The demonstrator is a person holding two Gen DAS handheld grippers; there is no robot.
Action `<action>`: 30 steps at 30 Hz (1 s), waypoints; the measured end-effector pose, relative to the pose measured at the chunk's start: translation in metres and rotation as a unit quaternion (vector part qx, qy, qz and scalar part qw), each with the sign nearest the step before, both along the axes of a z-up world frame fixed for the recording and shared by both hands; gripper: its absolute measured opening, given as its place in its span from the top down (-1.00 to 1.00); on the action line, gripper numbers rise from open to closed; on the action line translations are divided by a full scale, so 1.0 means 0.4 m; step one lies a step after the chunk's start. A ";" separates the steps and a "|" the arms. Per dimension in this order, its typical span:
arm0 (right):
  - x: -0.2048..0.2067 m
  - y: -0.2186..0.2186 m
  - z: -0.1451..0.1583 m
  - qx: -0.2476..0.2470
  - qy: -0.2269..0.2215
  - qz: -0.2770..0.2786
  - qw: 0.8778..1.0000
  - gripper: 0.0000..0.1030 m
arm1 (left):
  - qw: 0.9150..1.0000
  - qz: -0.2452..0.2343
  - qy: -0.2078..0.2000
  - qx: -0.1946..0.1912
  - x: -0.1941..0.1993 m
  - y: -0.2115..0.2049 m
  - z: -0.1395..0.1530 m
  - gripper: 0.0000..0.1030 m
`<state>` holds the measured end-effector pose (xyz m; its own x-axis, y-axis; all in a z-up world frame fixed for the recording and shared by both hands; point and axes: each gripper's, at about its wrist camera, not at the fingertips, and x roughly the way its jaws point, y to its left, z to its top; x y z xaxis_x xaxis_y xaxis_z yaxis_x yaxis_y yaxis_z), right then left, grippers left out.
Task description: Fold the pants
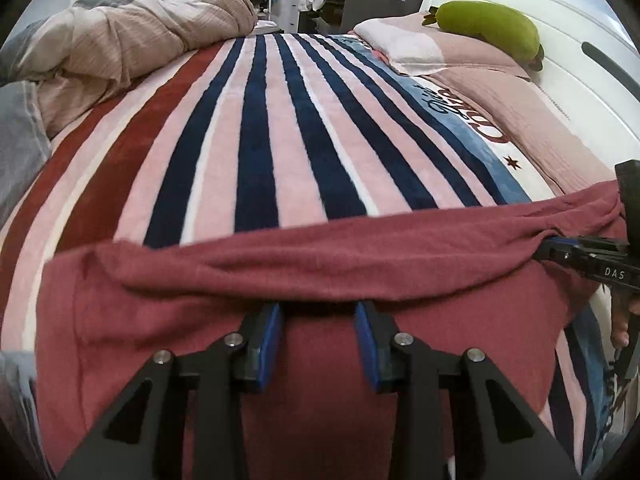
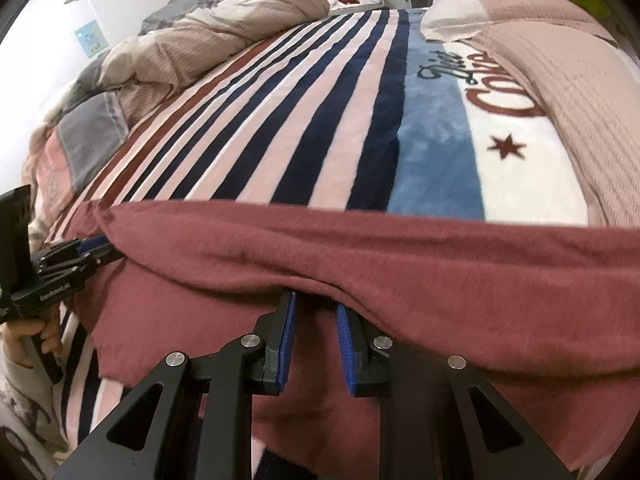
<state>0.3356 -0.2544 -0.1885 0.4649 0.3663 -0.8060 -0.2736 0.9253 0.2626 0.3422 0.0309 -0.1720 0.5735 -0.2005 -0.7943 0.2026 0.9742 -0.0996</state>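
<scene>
Just one pants (image 1: 304, 264), two claws.

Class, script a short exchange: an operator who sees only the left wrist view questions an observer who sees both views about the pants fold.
Operator: Do the right gripper's pads touch each other?
Observer: No. The right gripper shows a narrow gap, and its tips are hidden under the fold of the pants.
Operator: What is behind my left gripper?
Observer: A hand wraps around its handle, beside the bed's edge.
</scene>
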 end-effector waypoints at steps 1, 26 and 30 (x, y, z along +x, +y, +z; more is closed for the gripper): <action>0.010 -0.001 0.004 -0.005 -0.003 -0.003 1.000 0.74 | 1.000 -0.002 -0.001 0.003 0.014 -0.002 0.002 0.39; -0.125 -0.136 0.151 -0.064 -0.091 -0.081 0.990 0.13 | 0.991 -0.004 -0.132 -0.031 -0.056 -0.035 0.098 -0.12; -0.303 -0.235 0.206 -0.110 -0.150 -0.121 0.975 -0.70 | 0.987 -0.037 -0.150 -0.033 -0.120 -0.112 0.127 -0.12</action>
<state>0.2144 -0.3485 -0.1062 0.7427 0.0506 -0.6677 -0.0743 0.9972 -0.0071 0.2944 -0.0140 -0.1211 0.7629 -0.2953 -0.5751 0.3020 0.9493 -0.0867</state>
